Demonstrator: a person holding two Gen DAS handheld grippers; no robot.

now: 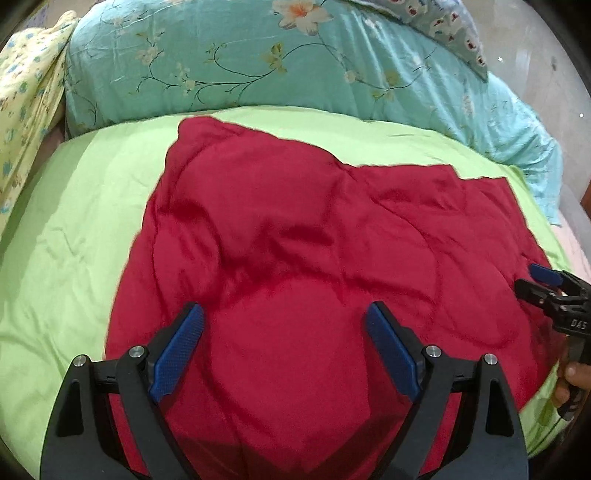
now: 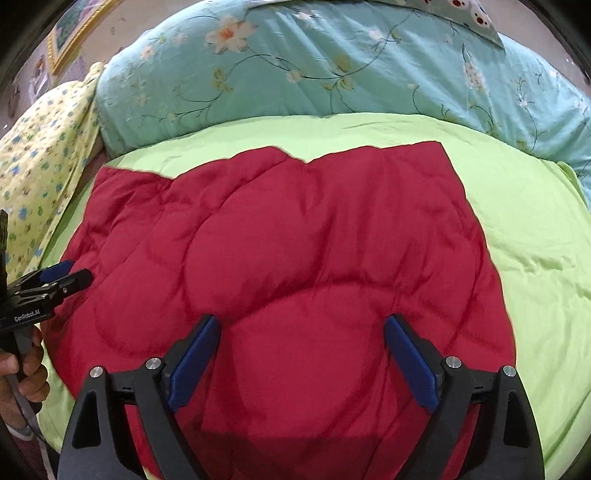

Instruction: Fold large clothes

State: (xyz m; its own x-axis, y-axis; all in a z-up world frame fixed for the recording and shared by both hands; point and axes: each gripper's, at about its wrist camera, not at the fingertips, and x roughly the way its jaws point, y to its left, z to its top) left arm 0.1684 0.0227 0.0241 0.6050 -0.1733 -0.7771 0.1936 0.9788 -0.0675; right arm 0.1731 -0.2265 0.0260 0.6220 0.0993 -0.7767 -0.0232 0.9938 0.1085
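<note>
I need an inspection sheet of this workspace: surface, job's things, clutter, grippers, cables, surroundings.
Surface: green sheet on a bed, slightly wrinkled.
Job's things: red quilted garment spread flat on the sheet.
Clutter: teal floral quilt and yellow floral cloth at the far edge.
Grippers: left gripper and right gripper open over the garment, holding nothing.
Cables: nothing seen.
Surroundings: framed picture on the wall.

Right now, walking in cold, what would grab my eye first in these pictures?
The big red quilted garment, spread flat over a lime-green sheet, fills the middle. Behind it lies a turquoise floral comforter, with a yellow flowered cloth at the far left. In front, the left gripper and right gripper hang open above the red fabric.
</note>
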